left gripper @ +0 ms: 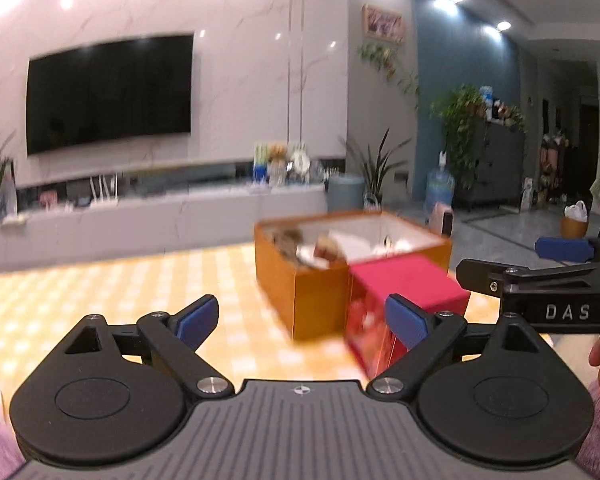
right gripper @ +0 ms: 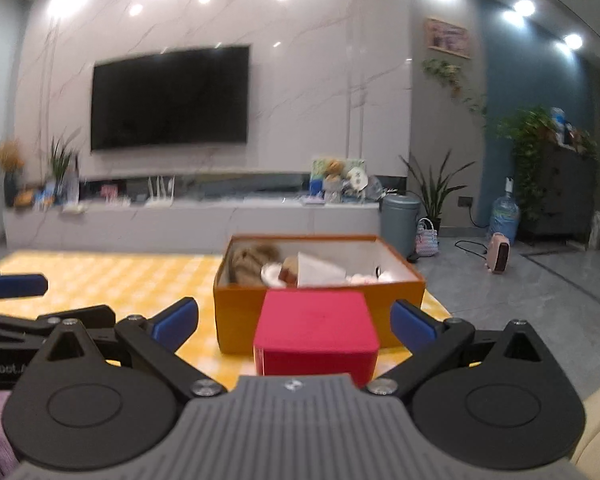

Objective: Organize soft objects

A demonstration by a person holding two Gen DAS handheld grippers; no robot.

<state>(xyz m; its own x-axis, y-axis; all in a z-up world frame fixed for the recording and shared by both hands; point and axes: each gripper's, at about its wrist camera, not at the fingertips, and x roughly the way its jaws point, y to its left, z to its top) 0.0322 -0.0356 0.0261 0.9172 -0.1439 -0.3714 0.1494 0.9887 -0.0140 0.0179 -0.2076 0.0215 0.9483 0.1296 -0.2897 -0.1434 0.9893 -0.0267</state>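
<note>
Orange box (right gripper: 300, 322) sat on the bench (right gripper: 112, 280), which wore a yellow-and-white check cover; it served as landmark; its top was open w/ white inner walls. Inside it, at the left end, lay a tan fluffy soft toy (right gripper: 252, 262); beside that, toward the middle, a small brown-and-white plush (right gripper: 280, 274), blurred, and a white folded sheet (right gripper: 320, 270); at the right end, small white soft bits (right gripper: 364, 278), too blurred to name. A red box (right gripper: 316, 334) stood just in front of the orange box, touching or nearly so; can't tell which. Left gripper (left gripper: 302, 320) hovered short of the orange box, jaws spread wide, nothing btwn them. Right gripper (right gripper: 294, 324) was likewise released and empty, the red box seen btwn its blue pads (right gripper: 414, 326) but not pressed. Behind the orange box, a TV (right gripper: 170, 96) hung on the marble wall.
</note>
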